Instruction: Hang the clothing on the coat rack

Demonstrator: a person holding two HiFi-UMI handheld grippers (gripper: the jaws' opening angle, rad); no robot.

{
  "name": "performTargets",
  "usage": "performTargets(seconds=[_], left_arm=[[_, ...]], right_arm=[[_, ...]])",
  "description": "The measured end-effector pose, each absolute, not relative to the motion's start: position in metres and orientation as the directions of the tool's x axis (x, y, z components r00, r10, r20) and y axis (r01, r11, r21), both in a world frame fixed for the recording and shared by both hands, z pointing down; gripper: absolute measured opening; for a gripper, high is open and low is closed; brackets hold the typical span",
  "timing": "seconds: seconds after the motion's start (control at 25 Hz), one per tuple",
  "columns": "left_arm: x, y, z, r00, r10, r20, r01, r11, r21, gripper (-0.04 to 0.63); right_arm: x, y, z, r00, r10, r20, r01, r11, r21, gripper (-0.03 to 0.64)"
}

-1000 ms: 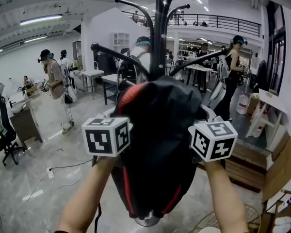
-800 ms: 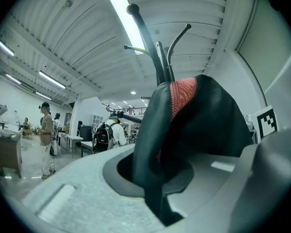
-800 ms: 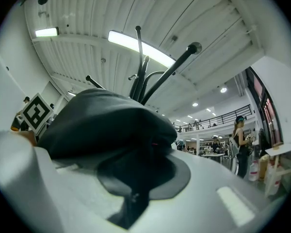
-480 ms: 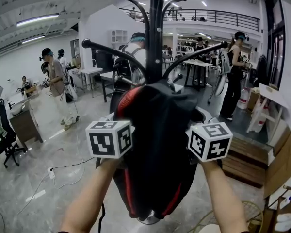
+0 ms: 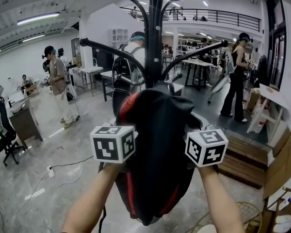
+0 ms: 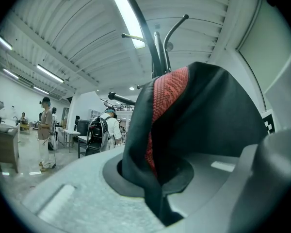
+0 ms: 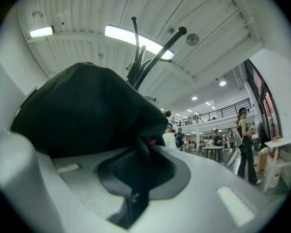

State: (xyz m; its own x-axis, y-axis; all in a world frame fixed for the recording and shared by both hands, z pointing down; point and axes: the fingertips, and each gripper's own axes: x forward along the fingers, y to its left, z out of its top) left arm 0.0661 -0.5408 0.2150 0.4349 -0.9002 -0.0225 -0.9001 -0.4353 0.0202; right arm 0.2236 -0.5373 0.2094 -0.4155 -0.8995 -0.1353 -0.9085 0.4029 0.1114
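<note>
A grey polished floor (image 5: 48, 149) carries everything here. At its left edge stand a black office chair (image 5: 6, 141) and a wooden desk (image 5: 26, 123), and a thin cable (image 5: 70, 166) trails from a power strip (image 5: 50, 173) across the near left part. Farther back on the left a person in a cap (image 5: 56, 84) stands near a white table (image 5: 91, 73). Mid-floor, a person with a backpack (image 6: 104, 130) faces away. Toward the right edge a person in black (image 5: 236, 84) stands; nearer lie a low wooden platform (image 5: 245, 161) and cardboard (image 5: 287, 161). What may be a wicker basket (image 5: 245, 212) sits at the near right corner. A railing (image 5: 218, 19) runs along an upper gallery, under strip lights (image 5: 39, 18).
</note>
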Motion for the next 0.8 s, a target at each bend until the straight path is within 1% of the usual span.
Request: performTargets(seconds=[0.24,0.8], left_arm=[[0.067,-0.531,0.219,0.439,-0.898,-0.006,-0.898,-0.439,0.027,0.023],[0.094,-0.523,0.250,0.452,-0.892,0.021,-0.892,-0.451,0.023,0.025]], right_arm=[[0.219,-0.530,0.214,-0.419,-0.900,-0.117,-0.907,0.409,0.097,0.037],[0.224,-0.525,0.245,-0.433,-0.896,-0.100,-0.901,0.426,0.084,0.037]])
